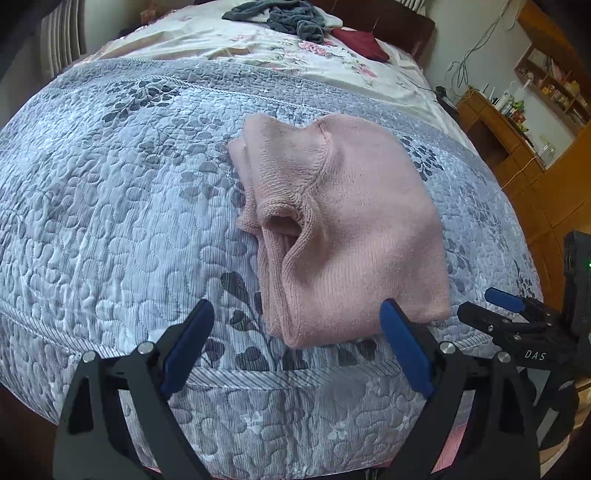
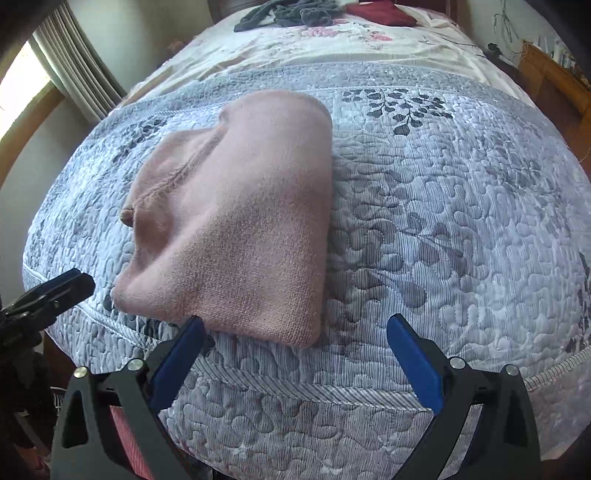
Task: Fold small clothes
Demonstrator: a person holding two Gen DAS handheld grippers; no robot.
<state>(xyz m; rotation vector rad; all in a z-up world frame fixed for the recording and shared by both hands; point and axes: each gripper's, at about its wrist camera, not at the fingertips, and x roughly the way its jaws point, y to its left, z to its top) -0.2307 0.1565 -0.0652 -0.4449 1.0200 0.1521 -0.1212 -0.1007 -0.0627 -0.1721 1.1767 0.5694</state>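
Already the pink sweater lies folded into a compact bundle near the foot edge of the bed, so this piece looks finished; both the left hand-held gripper and right hand-held gripper hang wide open, empty, while dark clothes wait at the far end.

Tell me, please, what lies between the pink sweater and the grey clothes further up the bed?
Only bedding: blue-grey quilt, then floral sheet, between pink sweater and grey clothes; both views show it.
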